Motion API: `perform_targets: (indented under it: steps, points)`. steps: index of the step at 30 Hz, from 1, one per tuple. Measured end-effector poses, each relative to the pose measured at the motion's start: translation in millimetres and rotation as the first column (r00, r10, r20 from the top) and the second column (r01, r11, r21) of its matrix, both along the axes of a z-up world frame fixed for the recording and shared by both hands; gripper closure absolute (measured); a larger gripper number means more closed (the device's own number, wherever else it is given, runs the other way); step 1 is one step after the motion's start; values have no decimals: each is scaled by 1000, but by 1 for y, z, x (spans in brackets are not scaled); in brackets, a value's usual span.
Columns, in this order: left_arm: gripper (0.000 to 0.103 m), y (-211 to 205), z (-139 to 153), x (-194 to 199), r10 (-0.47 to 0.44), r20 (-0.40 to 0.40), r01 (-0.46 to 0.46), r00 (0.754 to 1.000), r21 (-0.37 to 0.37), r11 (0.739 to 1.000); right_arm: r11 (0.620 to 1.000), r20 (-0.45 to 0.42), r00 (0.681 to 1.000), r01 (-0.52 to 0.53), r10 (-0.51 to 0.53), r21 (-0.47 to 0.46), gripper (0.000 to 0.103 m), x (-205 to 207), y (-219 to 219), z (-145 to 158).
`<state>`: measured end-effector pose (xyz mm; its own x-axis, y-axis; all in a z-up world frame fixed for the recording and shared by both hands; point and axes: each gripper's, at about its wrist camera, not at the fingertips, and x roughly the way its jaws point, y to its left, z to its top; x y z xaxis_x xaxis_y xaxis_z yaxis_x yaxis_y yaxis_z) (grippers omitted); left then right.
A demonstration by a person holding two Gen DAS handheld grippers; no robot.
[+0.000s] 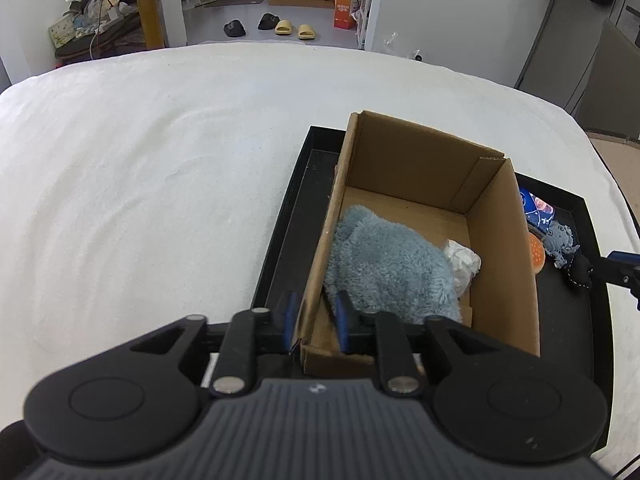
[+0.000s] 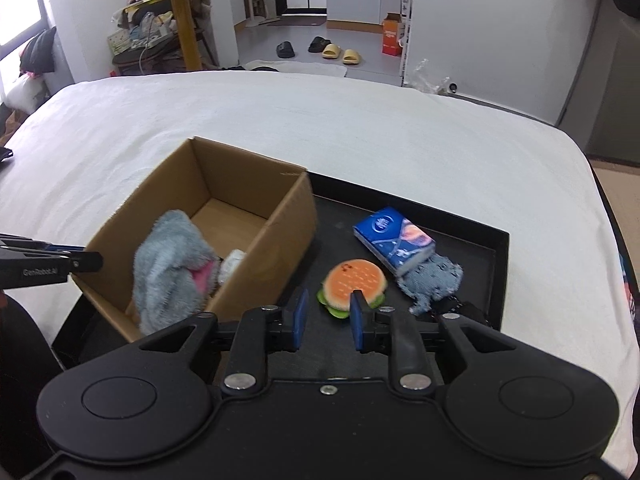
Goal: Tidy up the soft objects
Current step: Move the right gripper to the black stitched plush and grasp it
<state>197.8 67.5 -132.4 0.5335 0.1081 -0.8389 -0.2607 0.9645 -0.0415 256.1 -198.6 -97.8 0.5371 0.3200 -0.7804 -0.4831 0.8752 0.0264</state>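
Left wrist: left claw point(image 1: 316, 322) slightly parted, straddling cardboard box point(image 1: 504, 248) wall, gripping nothing; blue plush point(image 1: 384, 264) inside. Right wrist: right claw point(image 2: 328, 320) parted, empty, just before burger toy point(image 2: 354, 280) on black tray point(image 2: 476, 240).

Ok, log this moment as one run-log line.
left gripper: open, astride brown cardboard box wall | right gripper: open, empty, near plush burger toy | fluffy grey-blue cloth: in box

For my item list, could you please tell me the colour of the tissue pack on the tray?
The tissue pack is blue, clearest in the right wrist view.
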Motion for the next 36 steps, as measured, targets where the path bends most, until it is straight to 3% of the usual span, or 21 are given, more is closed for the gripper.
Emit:
perform_targets:
  steps: [2, 7, 22, 36]
  points:
    - [64, -2, 1, 1, 10, -2, -10, 1000, 20, 1000, 1000, -1, 1000, 3, -3, -4, 75, 3, -5, -3]
    - [55, -8, 1, 6, 12, -10, -12, 1000, 67, 998, 999, 4, 999, 45, -45, 4, 71, 12, -25, -16]
    - [46, -34, -2, 25, 8, -41, -1, 999, 168, 986, 990, 9, 996, 92, -93, 112, 47, 25, -68, -45]
    - [41, -42, -6, 38, 52, -35, -43, 998, 214, 976, 996, 71, 993, 88, -90, 36, 47, 45, -74, -78]
